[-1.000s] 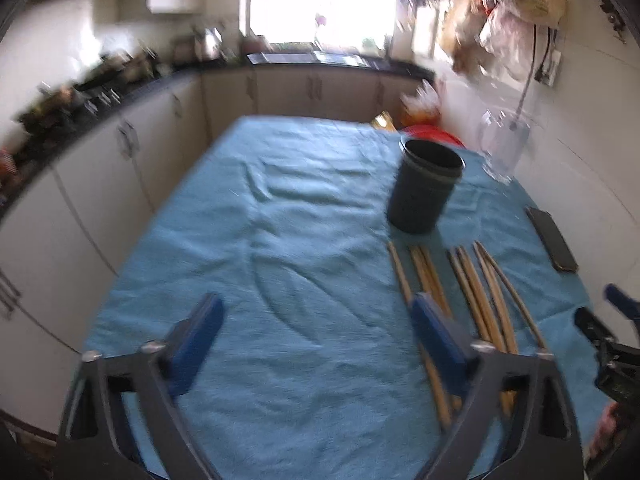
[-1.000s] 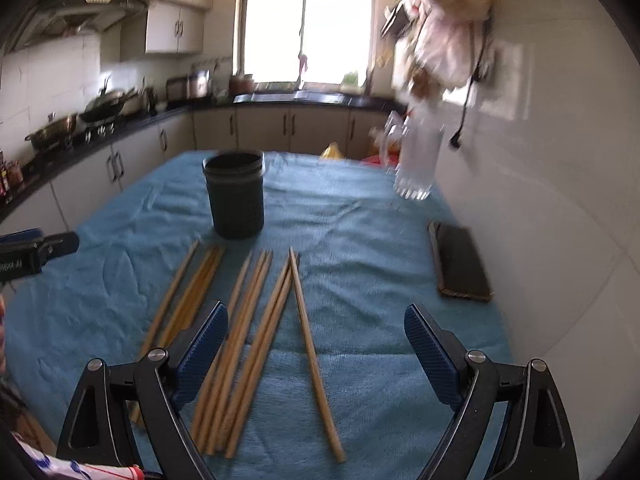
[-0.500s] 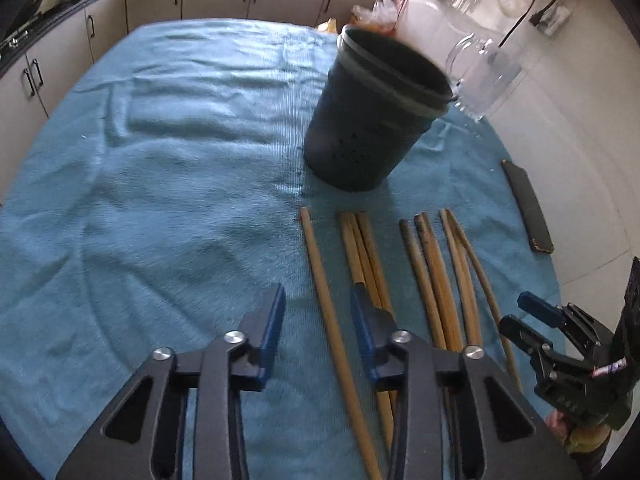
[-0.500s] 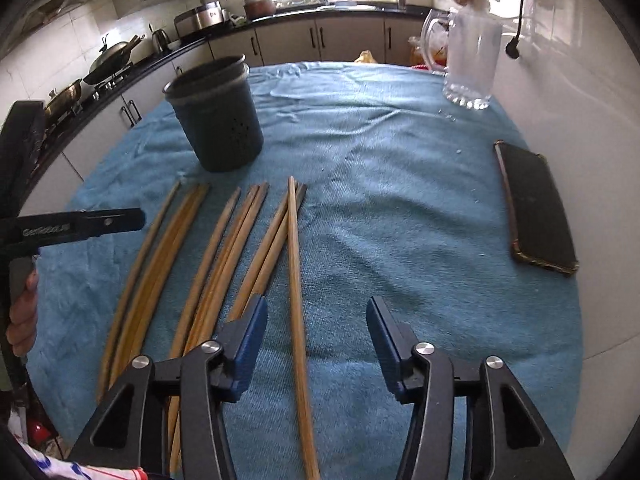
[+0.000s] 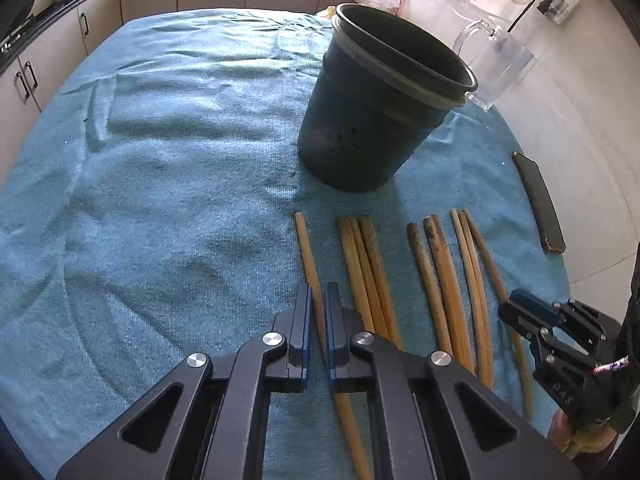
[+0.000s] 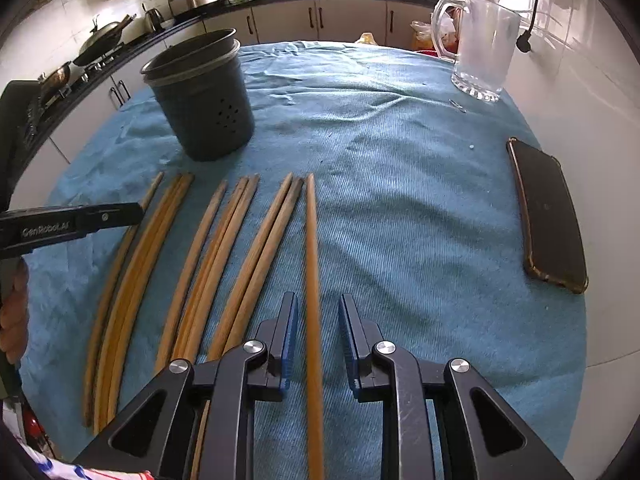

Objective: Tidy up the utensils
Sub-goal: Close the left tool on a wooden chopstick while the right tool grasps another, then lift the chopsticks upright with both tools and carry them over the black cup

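Left wrist view. The left tool (image 5: 316,332), wide apart a second ago and high above the desk (image 5: 160,184), has come down and drawn together on the leftmost chopstick (image 5: 305,240). Its pads sit against the stick's sides at mid-length, on the near side of the dark holder (image 5: 372,120). The stick lies flat on the blue cloth, its far tip just short of the holder's base. The other chopsticks (image 5: 440,272) lie in a row to the right of the holder's foot.

Right wrist view. The right tool (image 6: 318,344) has likewise lowered and narrowed, but its pads stand apart on either side of the rightmost chopstick (image 6: 311,240) without touching it. That stick points toward the holder (image 6: 200,100), to the holder's right. A phone (image 6: 548,216) lies well to the right of the holder.

Judgement: one stick appears gripped and one bracketed; lifting into the holder is likely next.
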